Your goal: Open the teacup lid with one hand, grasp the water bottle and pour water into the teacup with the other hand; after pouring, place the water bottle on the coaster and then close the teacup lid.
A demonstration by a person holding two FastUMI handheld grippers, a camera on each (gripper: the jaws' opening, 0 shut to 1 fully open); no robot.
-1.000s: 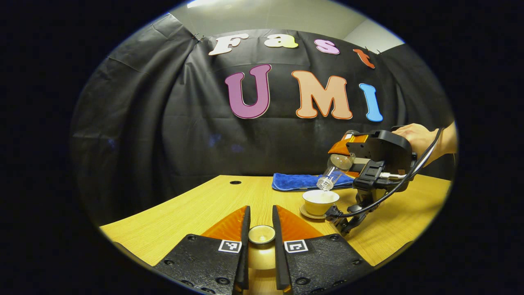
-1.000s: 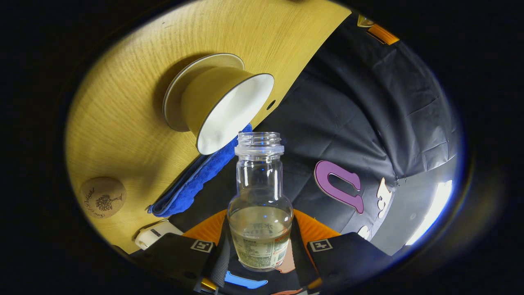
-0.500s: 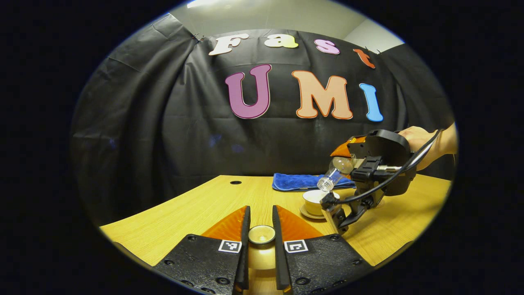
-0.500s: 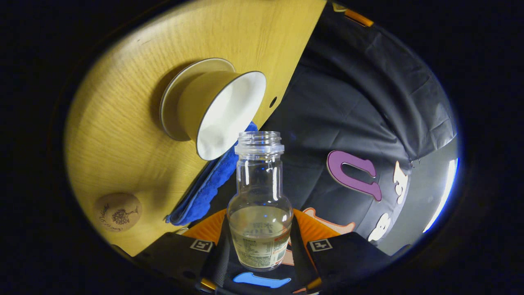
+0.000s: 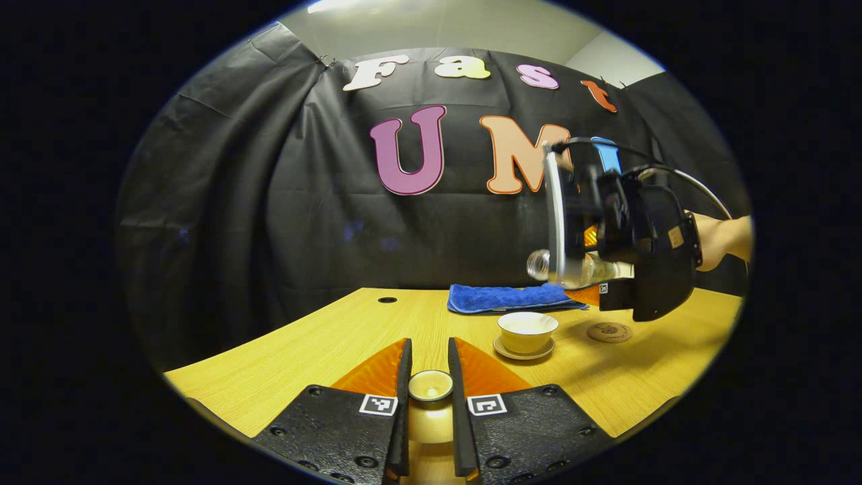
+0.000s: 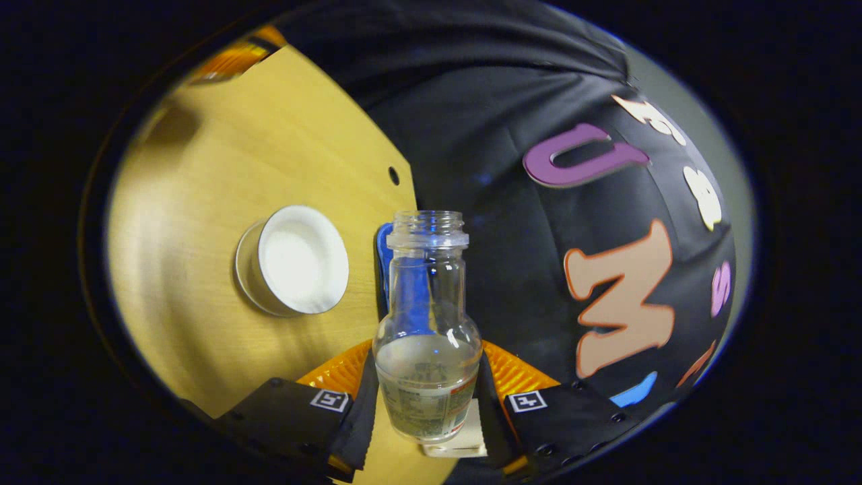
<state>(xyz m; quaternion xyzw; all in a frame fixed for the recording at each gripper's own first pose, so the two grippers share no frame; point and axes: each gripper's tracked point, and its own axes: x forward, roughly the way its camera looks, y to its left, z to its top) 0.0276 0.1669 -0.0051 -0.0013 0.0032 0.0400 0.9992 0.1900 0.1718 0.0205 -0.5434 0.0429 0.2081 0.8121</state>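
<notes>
right gripper (image 6: 427,404) clamping water bottle (image 6: 427,337), some water sitting in its lower body | open teacup (image 6: 296,259) standing on wooden table (image 6: 202,202) | blue cloth (image 6: 384,249) showing behind bottle neck

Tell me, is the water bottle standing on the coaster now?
No, the water bottle is held in the air, and the coaster is bare.

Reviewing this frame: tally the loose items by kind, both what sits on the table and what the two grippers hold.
Teacup: 1
Saucer: 1
Teacup lid, held in the left gripper: 1
Water bottle, held in the right gripper: 1
Coaster: 1
Blue towel: 1
Total: 6
</notes>
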